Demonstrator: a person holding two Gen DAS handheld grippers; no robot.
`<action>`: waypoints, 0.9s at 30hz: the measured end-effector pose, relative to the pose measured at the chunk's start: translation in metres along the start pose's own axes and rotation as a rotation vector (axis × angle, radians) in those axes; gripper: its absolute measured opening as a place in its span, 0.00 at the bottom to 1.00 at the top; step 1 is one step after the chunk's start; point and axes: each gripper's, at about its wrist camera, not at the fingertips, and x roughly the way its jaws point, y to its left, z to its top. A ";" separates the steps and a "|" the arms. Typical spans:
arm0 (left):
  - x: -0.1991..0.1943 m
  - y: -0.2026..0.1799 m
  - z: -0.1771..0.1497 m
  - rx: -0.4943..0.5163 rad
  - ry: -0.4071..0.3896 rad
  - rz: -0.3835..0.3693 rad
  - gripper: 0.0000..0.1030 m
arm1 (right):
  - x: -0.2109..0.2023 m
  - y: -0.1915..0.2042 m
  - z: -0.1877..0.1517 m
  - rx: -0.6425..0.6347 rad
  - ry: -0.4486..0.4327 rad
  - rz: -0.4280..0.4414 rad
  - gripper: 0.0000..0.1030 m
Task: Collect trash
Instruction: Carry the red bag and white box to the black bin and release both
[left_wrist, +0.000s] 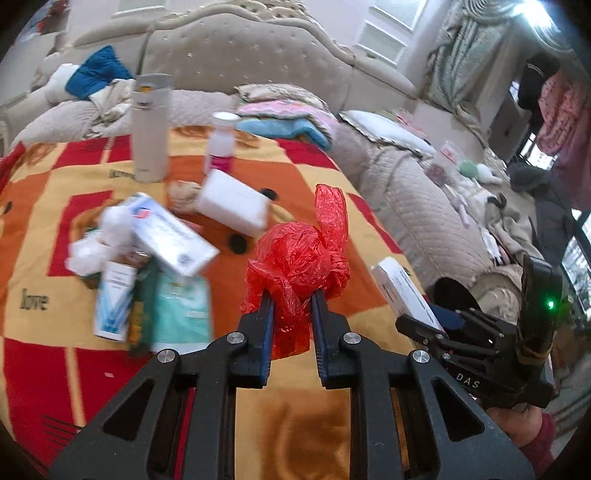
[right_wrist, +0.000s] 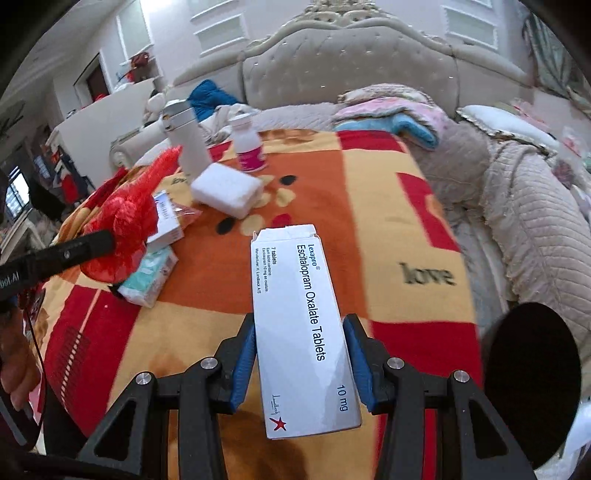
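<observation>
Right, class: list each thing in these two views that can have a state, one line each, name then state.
left gripper: shut on the red plastic bag
red plastic bag: crumpled, lifted off the blanket
right gripper: shut on the tablet box
tablet box: held, end flap open
white flask: upright, lid on
pill bottle: upright, capped
white block: lying on the blanket

Crumpled red plastic bag (left_wrist: 299, 254) and white tablet box (right_wrist: 303, 325), both lifted above blanket.

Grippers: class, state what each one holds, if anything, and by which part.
Left gripper: red plastic bag, pinched at its lower bunched end. Right gripper: white tablet box, clamped across its long sides near the bottom end.
</observation>
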 end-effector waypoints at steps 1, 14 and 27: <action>0.003 -0.005 -0.001 0.005 0.004 -0.005 0.16 | -0.003 -0.005 -0.001 0.007 -0.002 -0.008 0.44; 0.058 -0.099 -0.012 0.099 0.095 -0.093 0.16 | -0.041 -0.093 -0.027 0.138 -0.018 -0.145 0.44; 0.111 -0.179 -0.022 0.168 0.193 -0.178 0.16 | -0.056 -0.182 -0.056 0.300 0.007 -0.243 0.44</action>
